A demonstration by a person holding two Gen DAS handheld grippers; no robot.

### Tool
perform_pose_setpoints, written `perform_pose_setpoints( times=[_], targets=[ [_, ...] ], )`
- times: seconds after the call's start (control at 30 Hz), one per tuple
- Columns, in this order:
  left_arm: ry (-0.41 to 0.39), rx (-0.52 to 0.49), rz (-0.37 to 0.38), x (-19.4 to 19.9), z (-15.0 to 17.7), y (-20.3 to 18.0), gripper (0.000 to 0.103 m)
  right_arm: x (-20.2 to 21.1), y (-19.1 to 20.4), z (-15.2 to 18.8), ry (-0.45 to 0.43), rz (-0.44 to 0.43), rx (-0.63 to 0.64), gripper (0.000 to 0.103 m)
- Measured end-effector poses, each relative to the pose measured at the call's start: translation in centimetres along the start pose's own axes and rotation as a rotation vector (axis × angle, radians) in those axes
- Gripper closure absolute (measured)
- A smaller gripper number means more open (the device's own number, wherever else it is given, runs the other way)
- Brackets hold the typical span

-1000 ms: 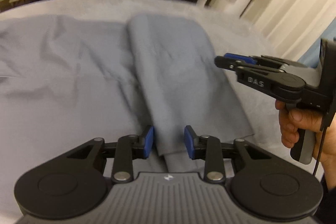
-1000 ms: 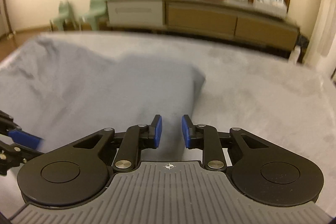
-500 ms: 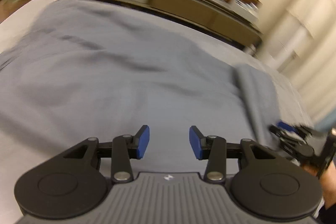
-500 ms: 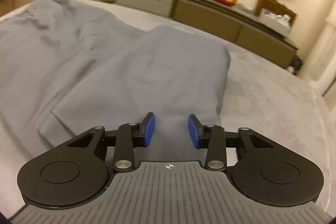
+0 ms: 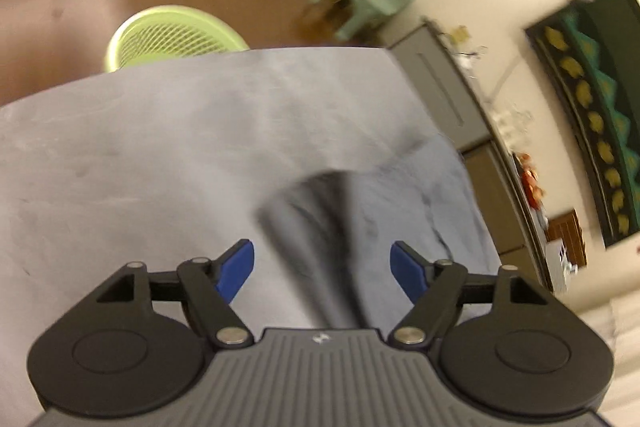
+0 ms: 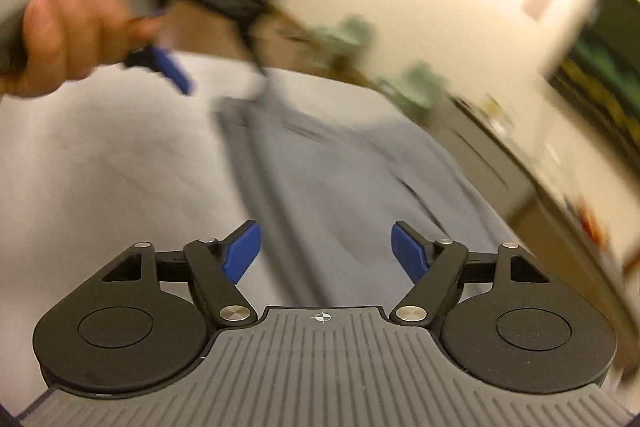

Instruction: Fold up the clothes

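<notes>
Here both grippers are spread wide and hold nothing: the left gripper (image 5: 322,265) and right gripper (image 6: 325,253) hang above the grey cloth (image 5: 400,211), which lies blurred toward 1 o'clock on the surface (image 5: 120,167).

1. My left claw (image 5: 322,263) has its two blue tips far apart, gripping nothing.
2. My right claw (image 6: 325,249) is spread wide too.
3. My left hand (image 6: 66,11) grips its handle.
</notes>
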State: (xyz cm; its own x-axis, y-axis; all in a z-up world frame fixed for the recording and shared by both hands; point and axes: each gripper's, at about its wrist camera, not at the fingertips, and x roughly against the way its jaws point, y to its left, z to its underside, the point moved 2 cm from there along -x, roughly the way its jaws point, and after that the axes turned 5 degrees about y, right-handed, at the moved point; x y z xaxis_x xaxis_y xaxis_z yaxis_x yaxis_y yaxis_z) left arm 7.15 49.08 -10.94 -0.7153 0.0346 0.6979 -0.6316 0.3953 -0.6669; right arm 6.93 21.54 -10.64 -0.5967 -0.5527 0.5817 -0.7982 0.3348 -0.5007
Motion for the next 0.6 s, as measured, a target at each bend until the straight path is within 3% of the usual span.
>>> perform_pose_setpoints(
  times=[0.1, 0.2, 0.23, 0.27, 0.3, 0.37, 0.5, 0.53, 0.6],
  targets=[
    [0.047, 0.053, 0.082, -1.2, -1.1, 1.6, 0.025, -4.2, 3.6, -3.1, 0.010, 0.000, 0.114, 0.026],
    [0.095, 0.091, 0.159, -2.4, -1.7, 2.7, 0.021, -7.1, 4.7, -4.6, 0.026, 0.015, 0.131, 0.040],
    [0.107, 0.087, 0.180, -2.7, -1.6, 2.7, 0.020, -7.7, 4.3, -5.0, 0.047, 0.007, 0.121, 0.061],
    [0.110, 0.083, 0.201, -3.0, -1.6, 2.6, 0.017, -8.3, 3.9, -5.3, 0.068, 0.000, 0.110, 0.088],
    [0.111, 0.079, 0.223, -3.3, -1.6, 2.5, 0.015, -8.8, 3.5, -5.6, 0.086, -0.006, 0.100, 0.095],
    [0.112, 0.084, 0.258, -3.9, -1.5, 2.6, 0.010, -8.3, 3.2, -5.7, 0.058, 0.007, 0.091, 0.102],
    [0.125, 0.040, 0.285, -5.6, -0.7, 1.6, 0.008, -5.8, 3.0, -6.1, -0.002, -0.007, 0.064, 0.103],
    [0.128, 0.027, 0.290, -6.0, -0.5, 1.3, 0.012, -5.5, 3.0, -6.0, -0.008, -0.016, 0.056, 0.103],
    [0.134, 0.002, 0.301, -6.9, 0.0, 0.7, 0.043, -5.2, 3.0, -5.9, -0.012, -0.060, 0.042, 0.103]
  ],
)
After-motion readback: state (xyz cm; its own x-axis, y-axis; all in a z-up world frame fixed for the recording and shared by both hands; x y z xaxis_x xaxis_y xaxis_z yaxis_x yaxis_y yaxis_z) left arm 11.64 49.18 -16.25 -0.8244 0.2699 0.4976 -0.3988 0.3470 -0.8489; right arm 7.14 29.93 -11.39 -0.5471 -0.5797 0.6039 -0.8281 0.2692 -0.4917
